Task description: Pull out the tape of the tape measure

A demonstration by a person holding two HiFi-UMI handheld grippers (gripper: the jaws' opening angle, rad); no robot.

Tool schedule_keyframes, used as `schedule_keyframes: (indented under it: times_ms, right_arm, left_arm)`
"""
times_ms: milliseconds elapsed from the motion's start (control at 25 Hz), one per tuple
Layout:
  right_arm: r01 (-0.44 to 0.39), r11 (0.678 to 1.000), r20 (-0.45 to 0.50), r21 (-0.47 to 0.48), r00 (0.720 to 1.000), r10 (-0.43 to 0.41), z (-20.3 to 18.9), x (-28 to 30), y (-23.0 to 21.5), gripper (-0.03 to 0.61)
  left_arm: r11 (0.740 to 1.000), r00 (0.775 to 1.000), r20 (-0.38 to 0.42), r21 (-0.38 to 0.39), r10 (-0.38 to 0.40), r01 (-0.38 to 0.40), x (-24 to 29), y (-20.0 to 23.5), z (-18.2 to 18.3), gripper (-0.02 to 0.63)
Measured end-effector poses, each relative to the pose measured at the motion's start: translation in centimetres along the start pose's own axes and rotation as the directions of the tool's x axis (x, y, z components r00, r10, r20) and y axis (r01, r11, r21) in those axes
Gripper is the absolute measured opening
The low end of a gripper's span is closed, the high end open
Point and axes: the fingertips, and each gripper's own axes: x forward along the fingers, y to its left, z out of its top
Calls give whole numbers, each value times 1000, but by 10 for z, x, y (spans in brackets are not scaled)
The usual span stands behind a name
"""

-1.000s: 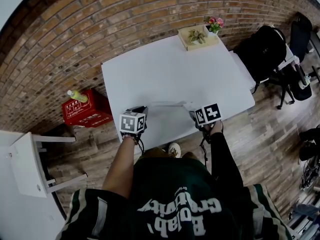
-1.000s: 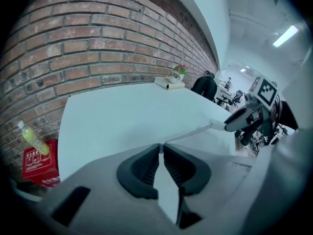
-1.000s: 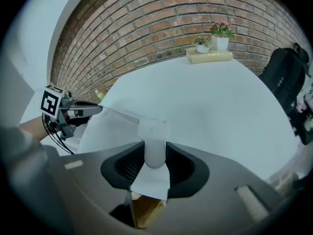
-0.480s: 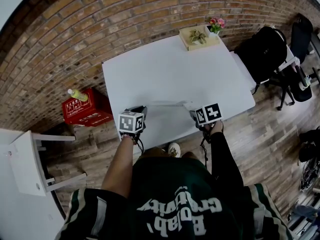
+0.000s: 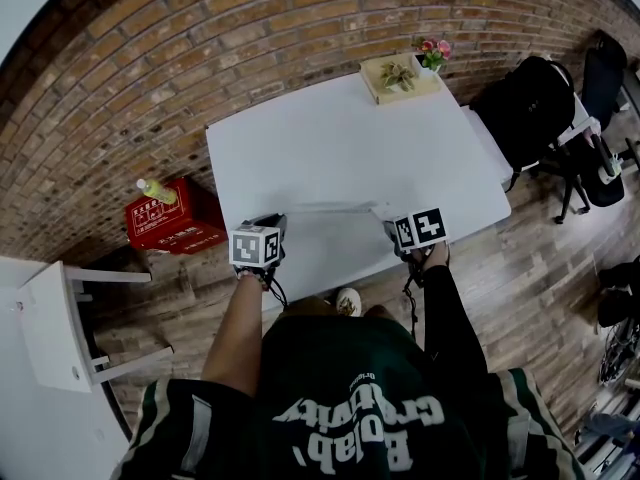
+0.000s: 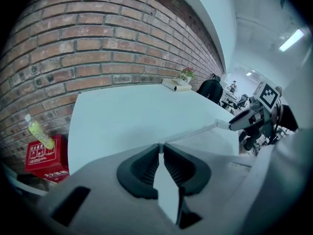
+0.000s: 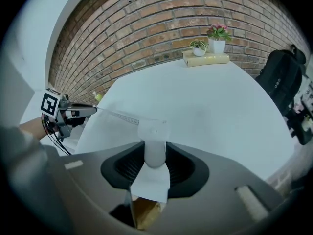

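The left tool [image 6: 160,149] has its jaws drawn narrow, clamped on the end of the tape [image 6: 194,131]. It sits over the counter [image 5: 330,148], just inside the near-left corner. The right tool [image 7: 155,153] has its jaws part-way apart and gripping the white tape measure case [image 7: 152,130], which fills the gap between them. It sits just inside the counter's near edge, toward the right.

The extended tape runs in a straight line between the two tools, roughly parallel to the near edge. Whether it touches the counter surface cannot be determined.

Open white surface extends from the tape line across the counter to its far edge. At the far-right corner stands a wooden tray [image 5: 380,86] carrying a small plant, with a potted flower [image 5: 432,50] beside it.

- Far edge: close to a brick wall [image 5: 200,48].
- Left edge: a red box [image 5: 170,223] on the floor, with a bottle [image 5: 153,190] lying on it, and a white chair [image 5: 55,328] further toward the person.
- Right edge: a black backpack [image 5: 525,103] on a seat close alongside.
- Near edge: the person stands against it, both forearms reaching over wooden floor.
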Motion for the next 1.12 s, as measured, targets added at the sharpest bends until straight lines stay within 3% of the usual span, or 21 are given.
schedule_keyframes:
  times_ms: [920, 1120]
  right_arm:
    - [10, 1000, 14, -16, 1000, -10, 8, -2, -5, 149]
    - [45, 999, 14, -9, 999, -45, 8, -3, -15, 147]
  left_arm:
    - [1000, 1000, 11, 4, 15, -15, 4, 3, 7, 38]
    - [998, 998, 19, -26, 54, -54, 0, 17, 7, 38]
